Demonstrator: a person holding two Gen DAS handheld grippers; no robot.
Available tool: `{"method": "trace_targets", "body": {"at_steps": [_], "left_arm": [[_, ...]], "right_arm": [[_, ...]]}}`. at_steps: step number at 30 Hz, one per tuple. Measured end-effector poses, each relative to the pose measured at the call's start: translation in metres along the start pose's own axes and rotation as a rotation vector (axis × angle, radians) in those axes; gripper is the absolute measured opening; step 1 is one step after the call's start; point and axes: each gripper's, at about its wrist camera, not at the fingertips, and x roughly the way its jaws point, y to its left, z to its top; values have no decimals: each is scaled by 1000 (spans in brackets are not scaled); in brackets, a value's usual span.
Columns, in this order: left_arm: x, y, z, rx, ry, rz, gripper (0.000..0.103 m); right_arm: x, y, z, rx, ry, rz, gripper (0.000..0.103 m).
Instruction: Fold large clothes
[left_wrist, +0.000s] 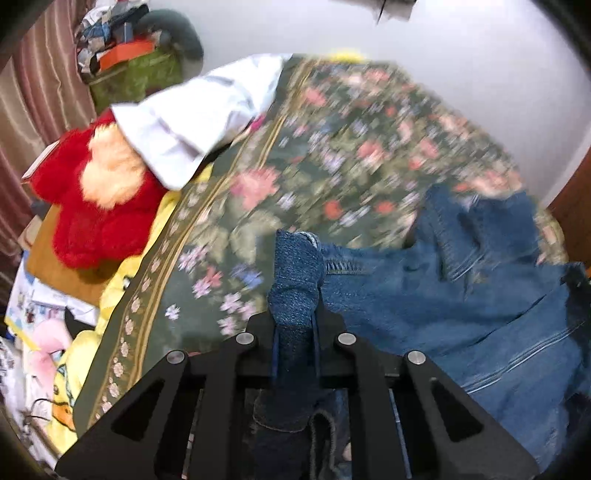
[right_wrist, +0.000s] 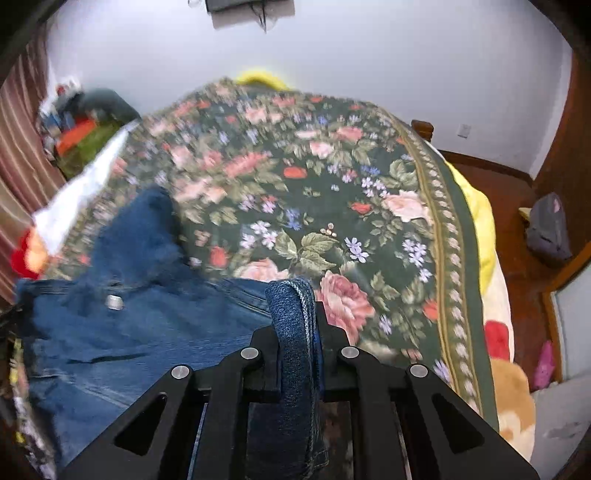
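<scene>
A blue denim garment (left_wrist: 461, 295) lies spread on the floral bedspread (left_wrist: 332, 147). My left gripper (left_wrist: 295, 314) is shut on a bunched fold of the denim, which sticks up between its fingers. In the right wrist view the same denim garment (right_wrist: 129, 314) lies to the left on the bedspread (right_wrist: 295, 184). My right gripper (right_wrist: 297, 325) is shut on another folded edge of it. The denim stretches between both grippers. Both views are blurred by motion.
A red plush toy (left_wrist: 92, 206) and a white cloth (left_wrist: 195, 110) lie at the bed's left side. A cluttered green box (left_wrist: 133, 74) stands by the curtain. A grey bag (right_wrist: 546, 229) sits on the wooden floor to the right, with a plush toy (right_wrist: 513, 398) near the bed's edge.
</scene>
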Motion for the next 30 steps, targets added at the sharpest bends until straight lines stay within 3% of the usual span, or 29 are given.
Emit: {"method": "trace_targets", "body": {"at_steps": [3, 4, 5, 10, 11, 12, 14, 20, 25, 30], "left_arm": [[25, 6, -5, 11, 43, 31, 19], [31, 6, -5, 17, 43, 44, 24], [38, 7, -7, 23, 49, 57, 29], [48, 3, -10, 56, 56, 89, 32], [48, 0, -11, 75, 56, 102, 32], [47, -1, -11, 85, 57, 108, 32], [44, -2, -11, 89, 59, 120, 36], [2, -4, -18, 105, 66, 102, 37], [-64, -17, -25, 152, -30, 67, 39], [-143, -32, -37, 177, -167, 4, 55]], "right_arm": [[25, 7, -10, -76, 64, -79, 13], [27, 8, -15, -103, 46, -102, 16], [26, 8, -18, -124, 24, -126, 25], [22, 9, -24, -192, 15, -177, 32], [22, 9, -23, -191, 20, -209, 46], [19, 8, -25, -193, 17, -261, 70], [11, 3, -26, -202, -15, -319, 80], [-44, -13, -33, -139, 3, -187, 80], [-124, -3, -41, -125, -80, -70, 80], [-203, 8, -53, -79, -157, 63, 83]]}}
